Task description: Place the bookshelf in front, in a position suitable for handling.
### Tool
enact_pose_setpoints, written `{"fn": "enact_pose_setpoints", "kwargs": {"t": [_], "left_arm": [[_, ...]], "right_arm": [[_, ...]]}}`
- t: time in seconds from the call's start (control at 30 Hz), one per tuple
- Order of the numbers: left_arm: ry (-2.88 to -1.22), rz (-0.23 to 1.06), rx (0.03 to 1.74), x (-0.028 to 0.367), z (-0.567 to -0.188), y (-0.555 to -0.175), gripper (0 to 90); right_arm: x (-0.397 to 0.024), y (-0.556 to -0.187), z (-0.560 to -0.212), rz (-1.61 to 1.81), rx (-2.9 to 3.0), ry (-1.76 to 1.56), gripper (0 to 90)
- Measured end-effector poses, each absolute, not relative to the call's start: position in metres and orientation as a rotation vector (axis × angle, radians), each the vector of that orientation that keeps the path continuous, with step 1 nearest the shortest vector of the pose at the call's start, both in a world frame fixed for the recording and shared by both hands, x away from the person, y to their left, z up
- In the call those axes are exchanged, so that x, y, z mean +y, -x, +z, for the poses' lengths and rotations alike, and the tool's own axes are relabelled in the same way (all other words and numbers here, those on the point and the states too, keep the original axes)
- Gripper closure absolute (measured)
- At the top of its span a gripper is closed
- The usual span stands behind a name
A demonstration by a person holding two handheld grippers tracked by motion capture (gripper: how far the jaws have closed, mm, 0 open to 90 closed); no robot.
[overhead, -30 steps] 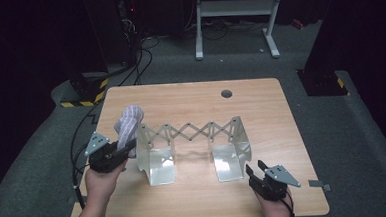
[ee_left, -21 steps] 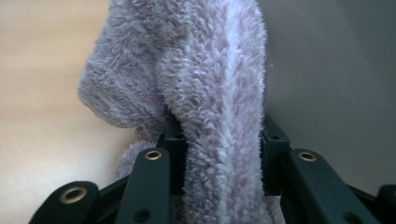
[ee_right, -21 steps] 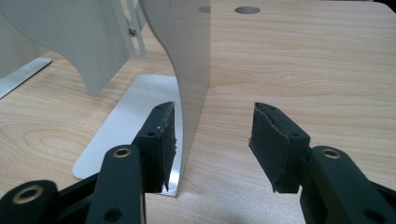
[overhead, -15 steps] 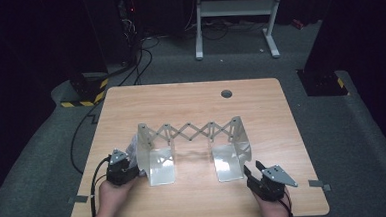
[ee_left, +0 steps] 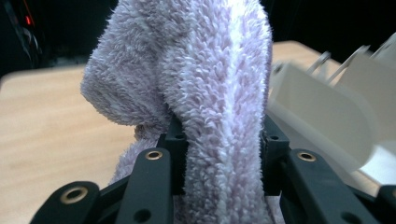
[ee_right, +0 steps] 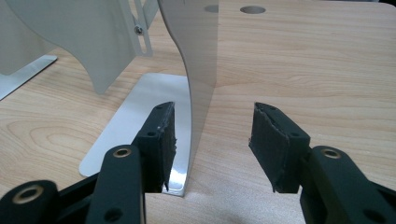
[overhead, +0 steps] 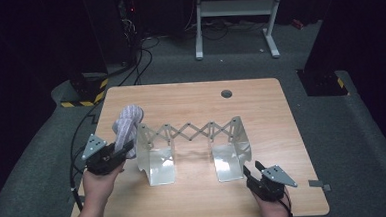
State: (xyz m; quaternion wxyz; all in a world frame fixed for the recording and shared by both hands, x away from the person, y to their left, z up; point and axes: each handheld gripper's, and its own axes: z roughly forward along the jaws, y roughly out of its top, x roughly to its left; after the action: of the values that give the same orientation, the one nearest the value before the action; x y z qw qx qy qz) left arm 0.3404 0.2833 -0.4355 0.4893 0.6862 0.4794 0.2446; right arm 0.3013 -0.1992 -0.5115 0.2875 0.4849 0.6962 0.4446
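A fluffy lilac towel (overhead: 127, 123) stands up from my left gripper (overhead: 123, 151), which is shut on its lower part at the table's left side. In the left gripper view the towel (ee_left: 205, 70) bulges between both black jaws of the left gripper (ee_left: 222, 140). A silver expanding metal rack (overhead: 192, 133) with a scissor lattice stands mid-table, just right of the towel. My right gripper (overhead: 250, 175) is open near the front edge. The rack's right upright plate (ee_right: 201, 70) stands between the jaws of the right gripper (ee_right: 212, 135), close to the left pad (ee_right: 163, 135).
The wooden table (overhead: 190, 98) has a round cable hole (overhead: 226, 93) at the back. Beyond it, dark floor holds cables (overhead: 138, 56) and a white stand frame (overhead: 236, 16). A yellow-black striped block (overhead: 82, 96) sits off the back left corner.
The left hand dipped toward the front edge with the towel low, then came back up and away; the towel stands raised again beside the rack. The right gripper kept still.
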Motion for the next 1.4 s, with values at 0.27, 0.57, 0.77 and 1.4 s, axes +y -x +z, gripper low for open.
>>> {"fn": "enact_pose_setpoints", "kwargs": {"t": [0.27,0.57,0.77,1.4], "left_arm": [[-1.875,0.471,1.281,0.27,-0.518,-0.353,64.9],[-1.834,0.518,1.277,0.283,-0.516,-0.32,64.6],[-1.815,0.51,1.277,0.289,-0.512,-0.281,64.5],[-1.87,0.423,1.108,0.234,-0.498,-0.227,64.6]], "right_arm": [[-0.198,-0.301,-0.512,1.194,1.87,-1.288,50.0],[-0.195,-0.295,-0.507,1.211,1.884,-1.255,54.0],[-0.184,-0.288,-0.507,1.208,1.949,-1.239,61.9],[-0.137,-0.282,-0.509,1.246,2.11,-1.06,59.4]]}}
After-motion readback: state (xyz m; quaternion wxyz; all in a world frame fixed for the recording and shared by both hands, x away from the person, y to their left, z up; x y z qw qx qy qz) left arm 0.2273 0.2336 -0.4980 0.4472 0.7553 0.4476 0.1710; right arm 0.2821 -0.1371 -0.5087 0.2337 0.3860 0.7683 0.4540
